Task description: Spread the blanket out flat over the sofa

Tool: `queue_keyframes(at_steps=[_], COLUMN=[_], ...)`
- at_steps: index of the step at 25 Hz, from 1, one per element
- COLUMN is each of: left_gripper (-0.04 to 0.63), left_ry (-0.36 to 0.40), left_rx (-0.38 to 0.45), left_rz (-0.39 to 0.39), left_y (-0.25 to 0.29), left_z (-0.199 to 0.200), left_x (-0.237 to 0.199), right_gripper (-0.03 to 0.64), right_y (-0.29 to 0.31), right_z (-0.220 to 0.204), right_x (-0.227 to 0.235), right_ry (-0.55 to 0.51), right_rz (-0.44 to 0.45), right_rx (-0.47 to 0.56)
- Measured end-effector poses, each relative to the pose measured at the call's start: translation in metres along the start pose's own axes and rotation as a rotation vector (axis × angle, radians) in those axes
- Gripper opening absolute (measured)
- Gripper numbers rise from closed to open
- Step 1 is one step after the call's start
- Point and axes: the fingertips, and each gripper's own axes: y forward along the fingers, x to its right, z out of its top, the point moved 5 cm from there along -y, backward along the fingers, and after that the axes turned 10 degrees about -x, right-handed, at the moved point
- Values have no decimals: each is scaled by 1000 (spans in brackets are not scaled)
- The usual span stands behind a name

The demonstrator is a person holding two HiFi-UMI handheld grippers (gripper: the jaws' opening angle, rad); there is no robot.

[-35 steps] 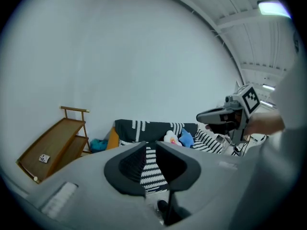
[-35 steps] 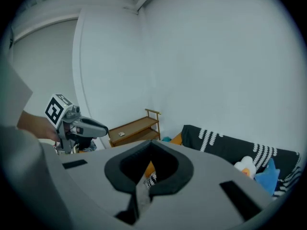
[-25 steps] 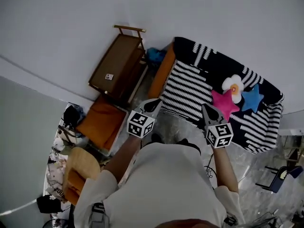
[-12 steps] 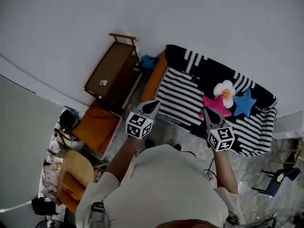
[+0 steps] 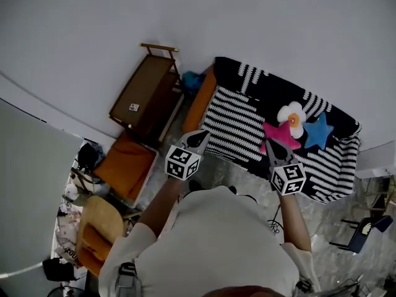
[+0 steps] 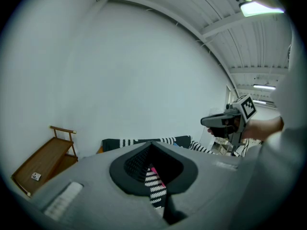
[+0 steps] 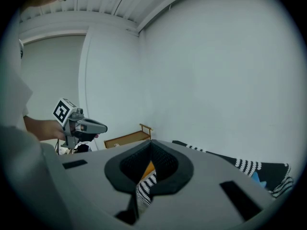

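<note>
A: Where is the blanket (image 5: 238, 125)?

B: Draped over the sofa (image 5: 199, 104), across seat and backrest; 3 cushions (image 5: 292, 119) lie toward its right end.

A: The grippers?

B: Left gripper (image 5: 199, 135) hangs over the sofa's front left corner; right gripper (image 5: 272, 144) over its front edge; each one's 2 fingers (image 6: 125, 163) are pressed together at the tips, pinching nothing.

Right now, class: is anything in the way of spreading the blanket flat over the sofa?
Yes. A white flower, a pink star and a blue star lie on the blanket, toward the sofa's right end. Nothing separates the grippers from it: left gripper and right gripper each pinch striped fabric.
</note>
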Motion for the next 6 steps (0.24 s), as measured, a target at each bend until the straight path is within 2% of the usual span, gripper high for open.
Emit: queue_keyframes(at_steps=[6], left_gripper=[18], left_ry=[8], left_rx=[-12], left_rz=[4], left_y=[3], left_z=[-2], left_x=[-3], right_gripper=[3], right_y=[3], right_z=[-1], right_x=[0], right_ry=[5], right_rz=[2], right_rx=[-6])
